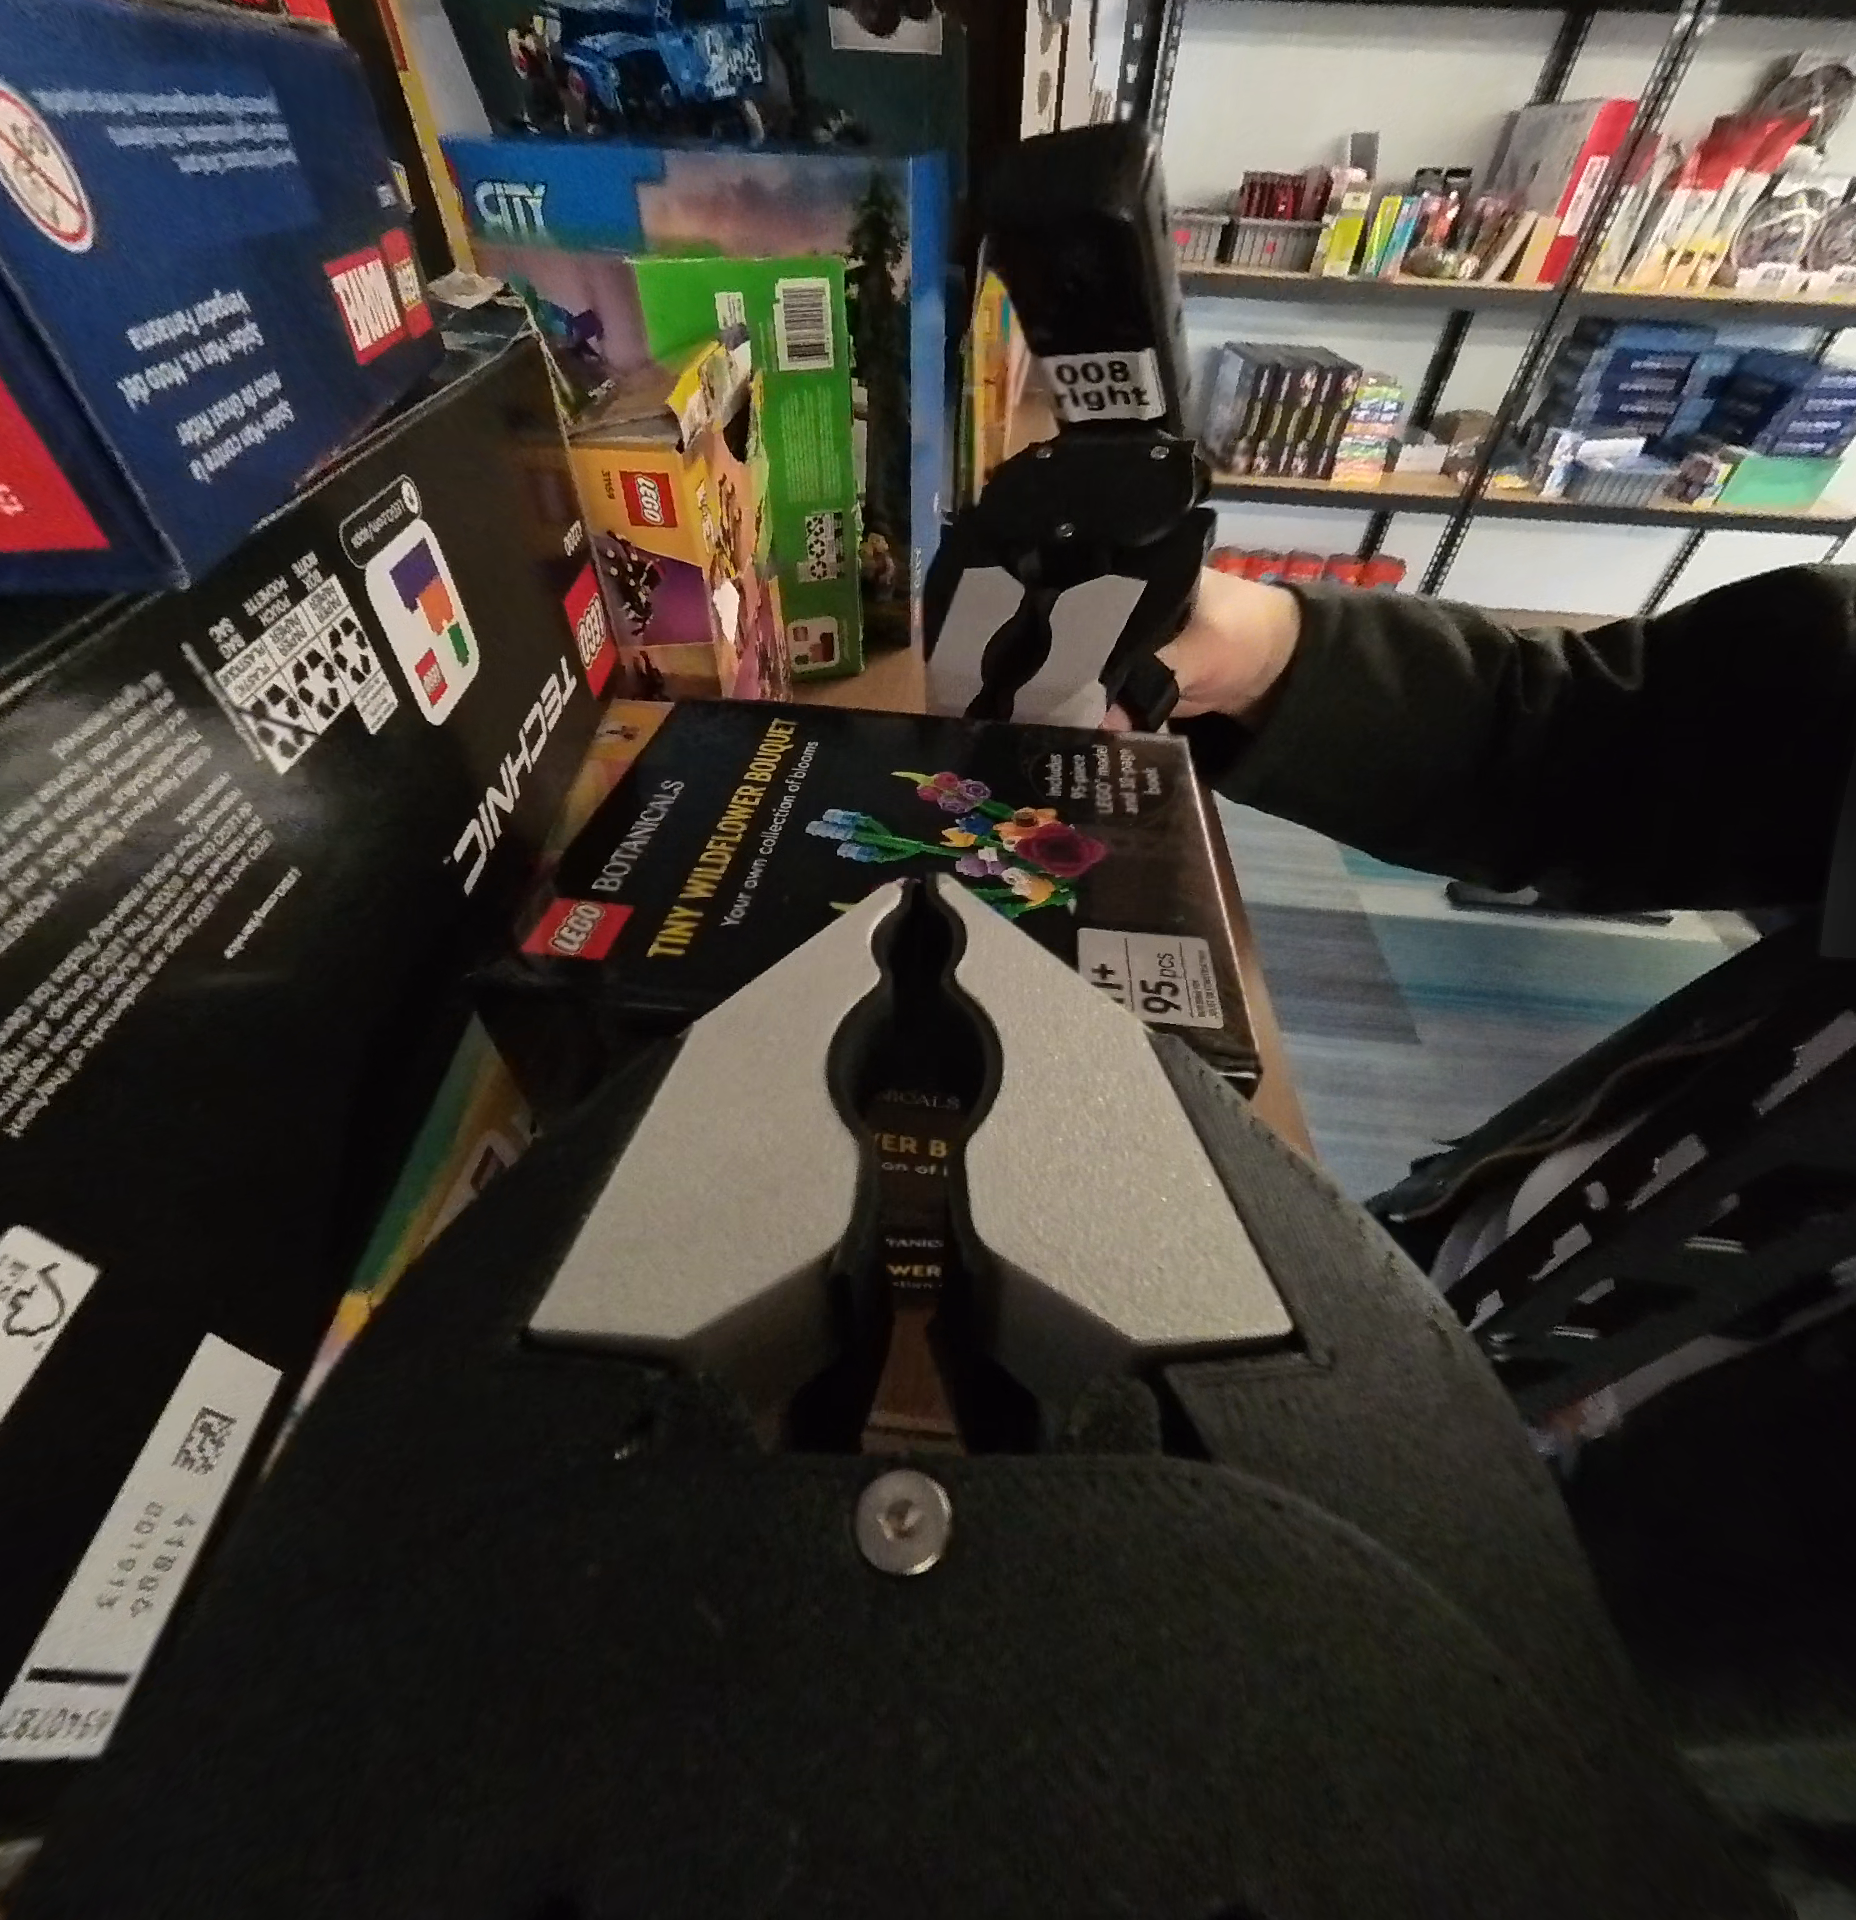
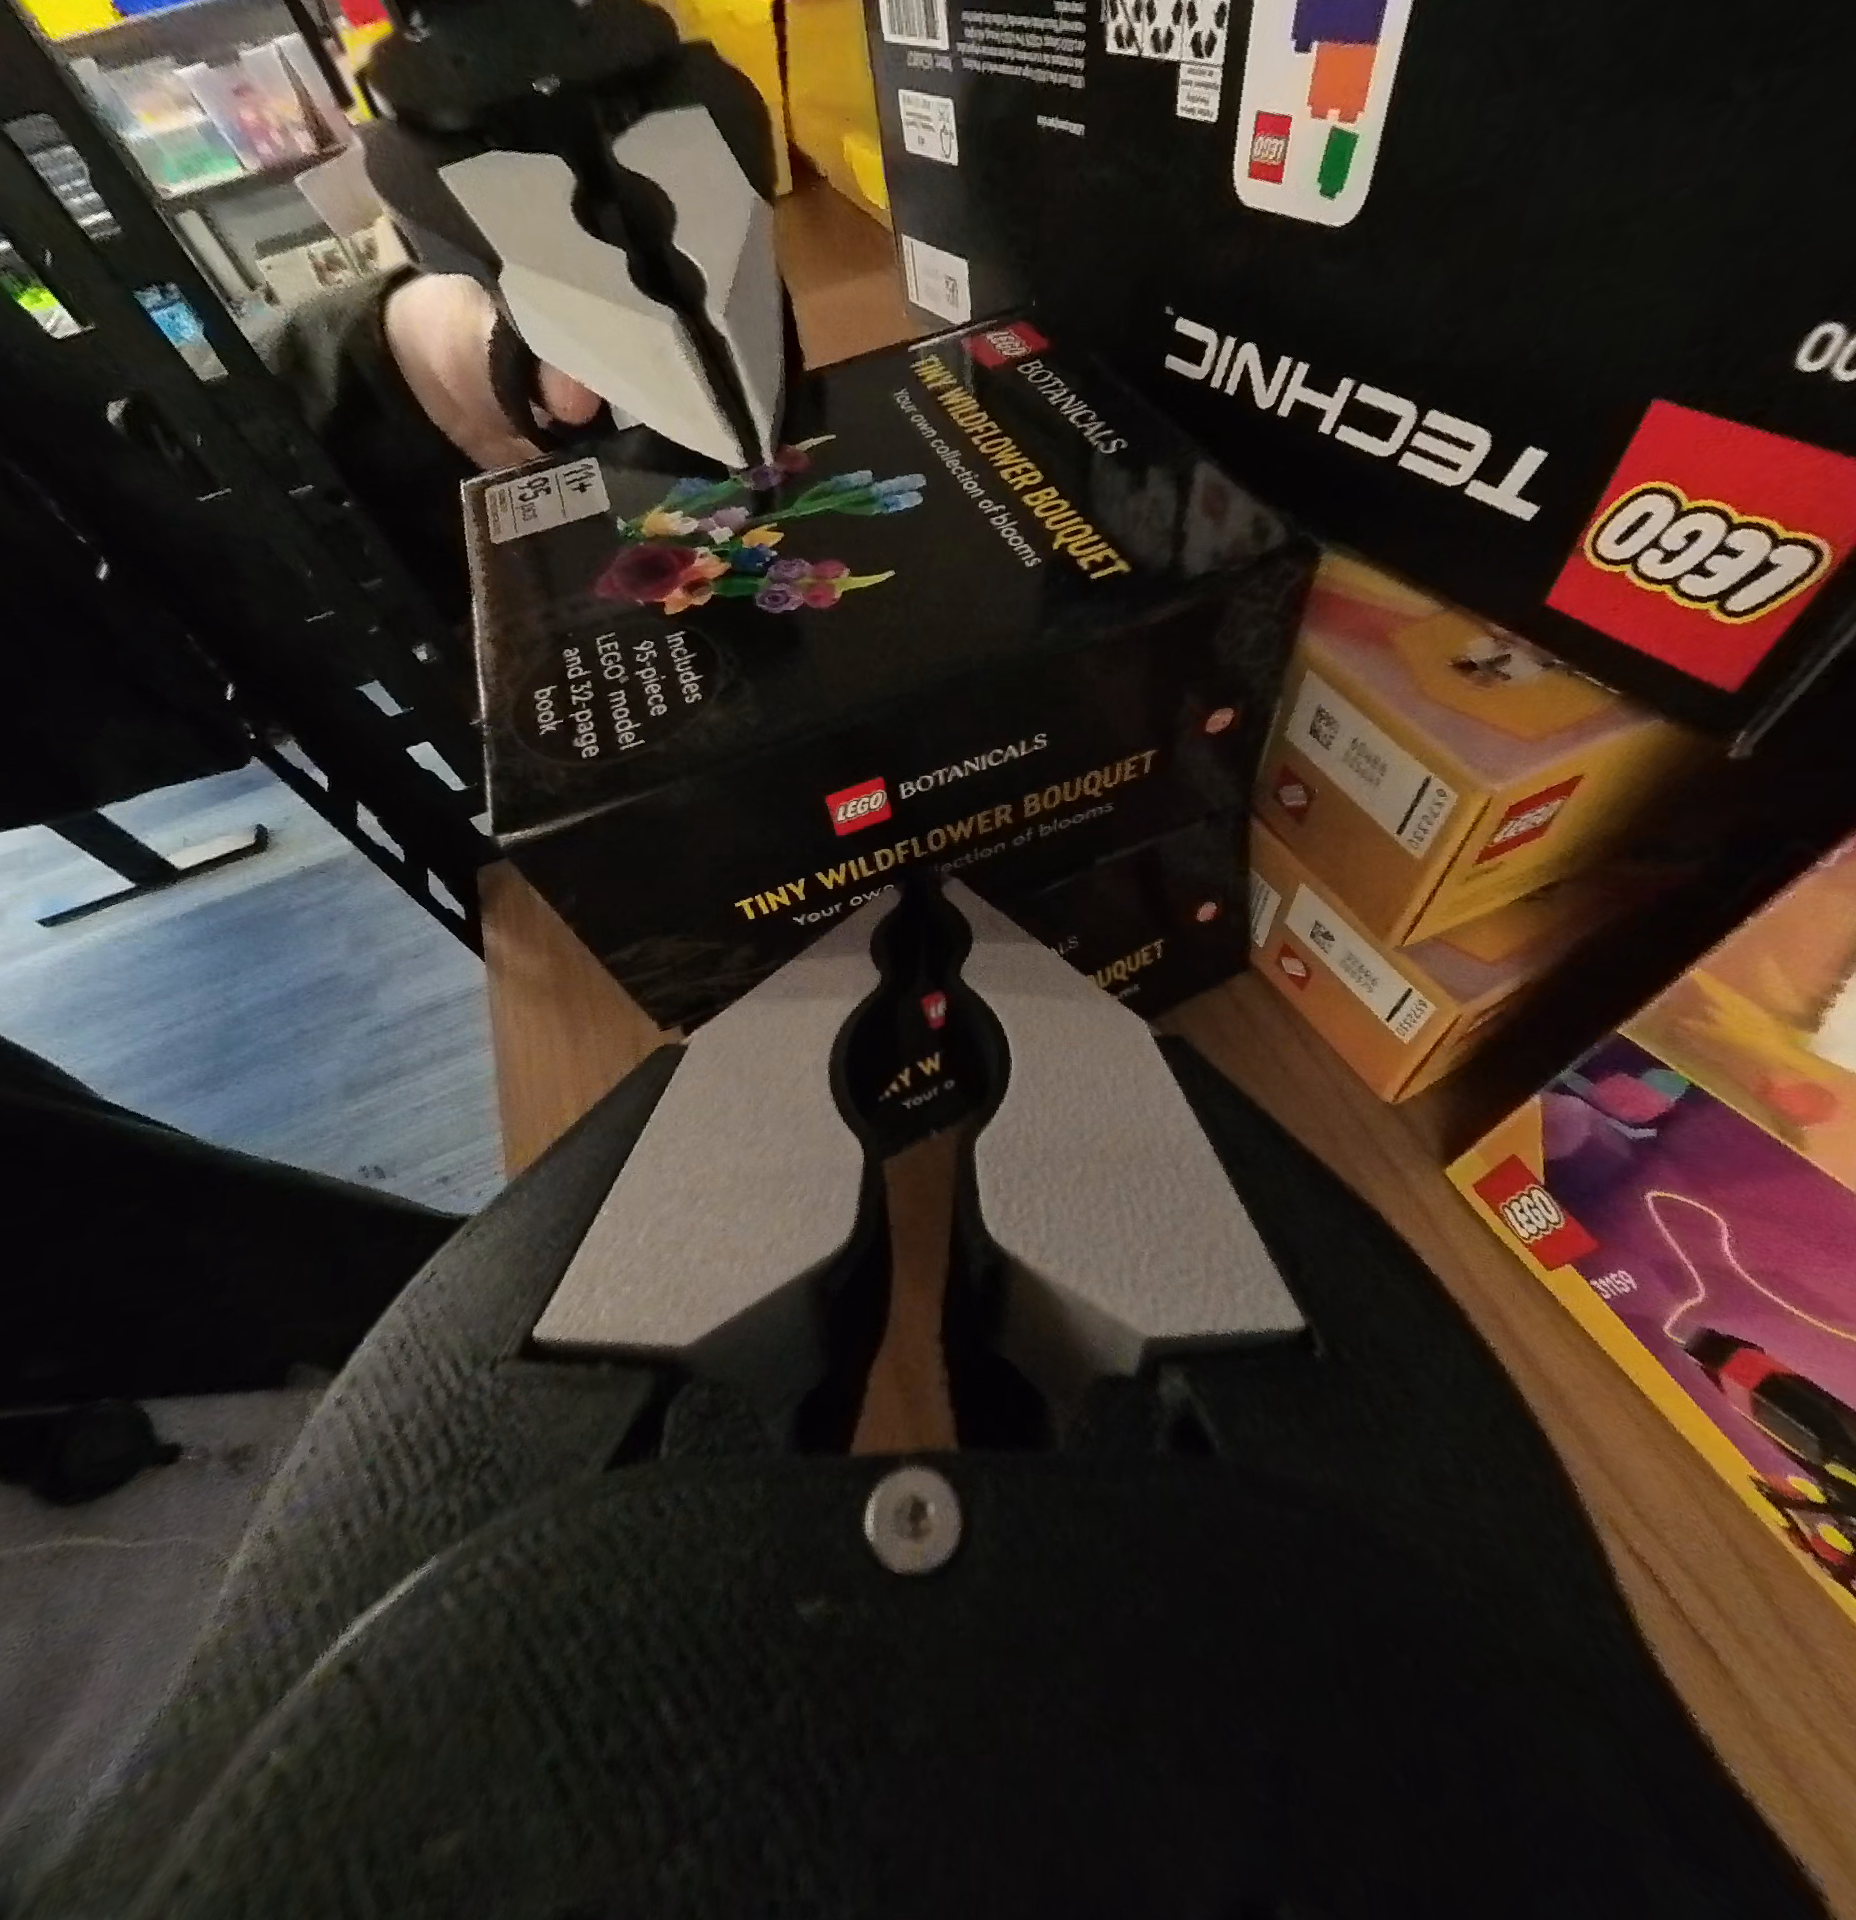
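Clenched and empty, the right claw (image 2: 919,883) noses at the stacked black flower boxes (image 2: 851,644), while the left claw (image 2: 758,457), also clenched, seemingly presses the top one steady.

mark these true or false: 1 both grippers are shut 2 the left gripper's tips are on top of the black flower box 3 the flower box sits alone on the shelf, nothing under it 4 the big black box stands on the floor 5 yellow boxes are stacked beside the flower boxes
1. True. The left gripper and the right gripper both have fingers closed together, holding nothing.
2. True. Its tips rest on the top face of the black flower box.
3. False. It lies on a second flower box of the same kind.
4. False. The large black box is on the wooden shelf.
5. True. Two yellow boxes are stacked next to them.
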